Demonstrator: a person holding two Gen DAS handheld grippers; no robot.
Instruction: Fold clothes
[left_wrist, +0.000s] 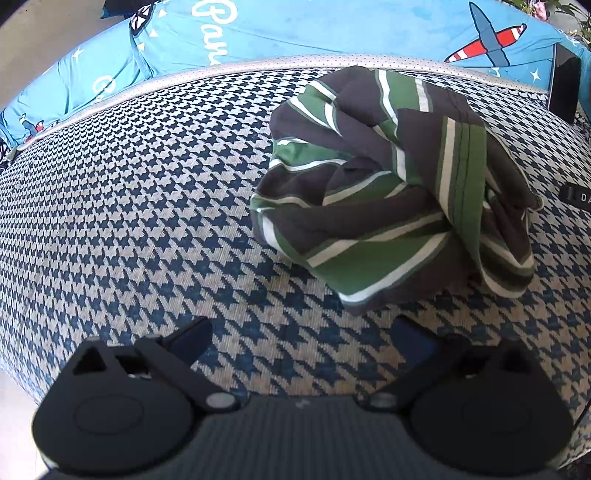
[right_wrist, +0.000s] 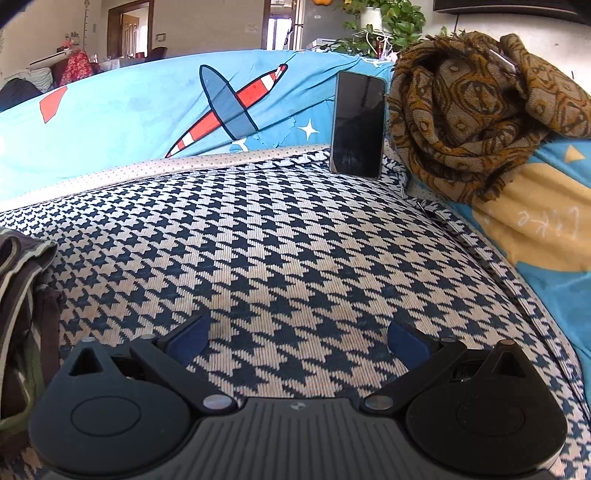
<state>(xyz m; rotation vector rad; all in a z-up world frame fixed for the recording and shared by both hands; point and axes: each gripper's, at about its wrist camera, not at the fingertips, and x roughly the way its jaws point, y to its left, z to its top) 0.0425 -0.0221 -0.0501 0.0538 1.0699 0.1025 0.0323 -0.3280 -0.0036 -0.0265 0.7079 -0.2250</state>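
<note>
Spread left hand-held gripper (left_wrist: 301, 338) hovers just before crumpled striped garment (left_wrist: 391, 184); right hand-held gripper (right_wrist: 299, 339) spread.

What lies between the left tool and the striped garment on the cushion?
Nothing. In the left wrist view, only bare houndstooth cushion separates the open left tool from the crumpled striped garment, whose nearest corner lies just ahead of the right fingertip.

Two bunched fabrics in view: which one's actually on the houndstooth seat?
The green-striped grey garment, crumpled on the houndstooth cushion. The brown patterned scarf sits heaped on the blue cover instead.
</note>
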